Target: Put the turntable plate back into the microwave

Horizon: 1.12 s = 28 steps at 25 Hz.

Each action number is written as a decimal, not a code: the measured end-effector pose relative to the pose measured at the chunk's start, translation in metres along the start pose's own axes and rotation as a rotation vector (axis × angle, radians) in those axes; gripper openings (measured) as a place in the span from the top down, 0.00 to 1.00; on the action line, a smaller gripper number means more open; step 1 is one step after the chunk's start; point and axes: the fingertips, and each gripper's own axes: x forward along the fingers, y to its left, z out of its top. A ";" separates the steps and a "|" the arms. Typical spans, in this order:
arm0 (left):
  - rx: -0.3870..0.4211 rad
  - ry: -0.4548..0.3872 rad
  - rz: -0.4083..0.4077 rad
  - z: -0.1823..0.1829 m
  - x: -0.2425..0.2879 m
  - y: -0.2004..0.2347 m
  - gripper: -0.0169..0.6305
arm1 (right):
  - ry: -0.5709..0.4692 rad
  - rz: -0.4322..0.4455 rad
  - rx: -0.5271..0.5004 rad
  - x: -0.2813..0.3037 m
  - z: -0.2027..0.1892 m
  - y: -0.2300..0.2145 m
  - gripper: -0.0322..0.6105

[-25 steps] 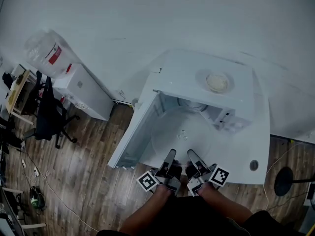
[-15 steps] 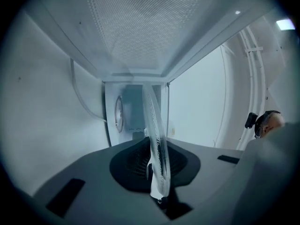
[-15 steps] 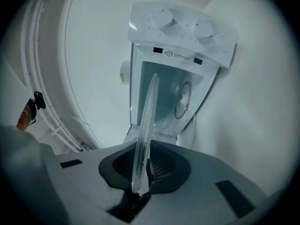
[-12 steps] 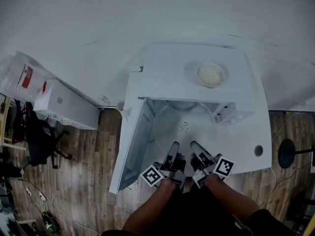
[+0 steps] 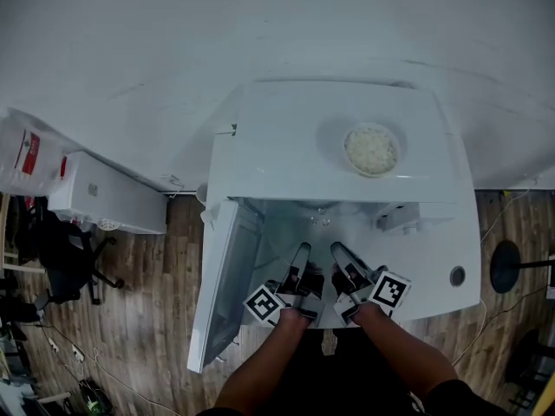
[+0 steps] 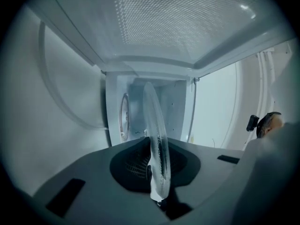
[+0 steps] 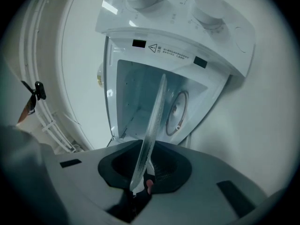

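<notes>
Insertion being done: turntable plate being gripped by left gripper fingers, right gripper fingers being opened around rim; level lowering inside microwave probably being needed next.

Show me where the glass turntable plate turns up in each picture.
Head view: turntable plate low centre, faint, in the open microwave mouth.
Left gripper view: plate edge-on at centre.
Right gripper view: plate edge-on, leaning, centre.
Shared landmark: the microwave's cavity behind it.
</notes>
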 end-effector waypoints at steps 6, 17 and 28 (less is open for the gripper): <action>0.042 0.026 -0.002 0.010 0.031 0.013 0.90 | 0.018 -0.063 -0.161 0.017 0.020 -0.021 0.80; 0.018 -0.002 0.014 0.027 0.062 0.033 0.90 | -0.007 -0.096 -0.201 0.046 0.039 -0.043 0.79; 0.030 -0.015 0.004 0.037 0.087 0.035 0.90 | 0.039 -0.091 -0.209 0.058 0.041 -0.046 0.72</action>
